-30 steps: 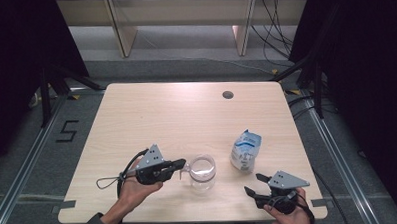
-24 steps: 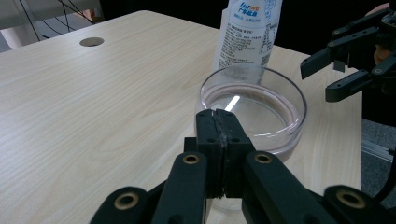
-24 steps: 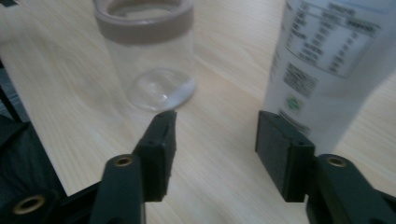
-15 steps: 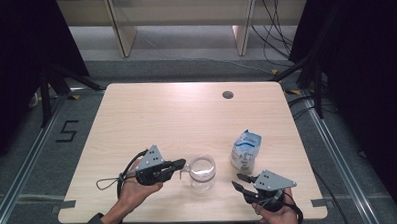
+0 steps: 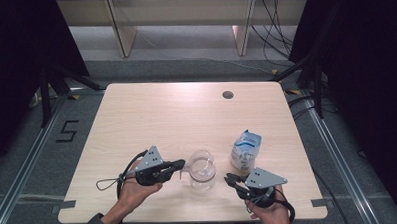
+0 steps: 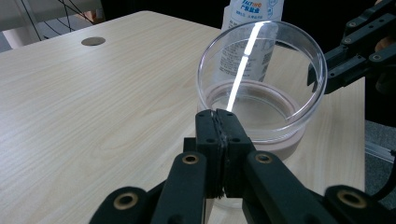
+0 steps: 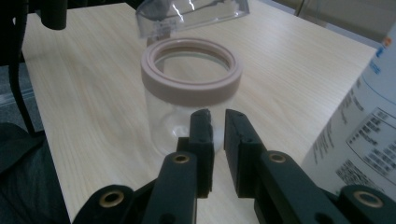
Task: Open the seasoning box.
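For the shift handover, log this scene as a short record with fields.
surface: light wooden table with a round hole
jar: clear jar with pink rim, upright, near the front edge
lid: clear hinged lid, flipped open
left hand-held gripper: shut, pinching the lid's edge
right hand-held gripper: jaws just closing, nothing between them, beside the jar
bag: white and blue bag, upright, right of the jar
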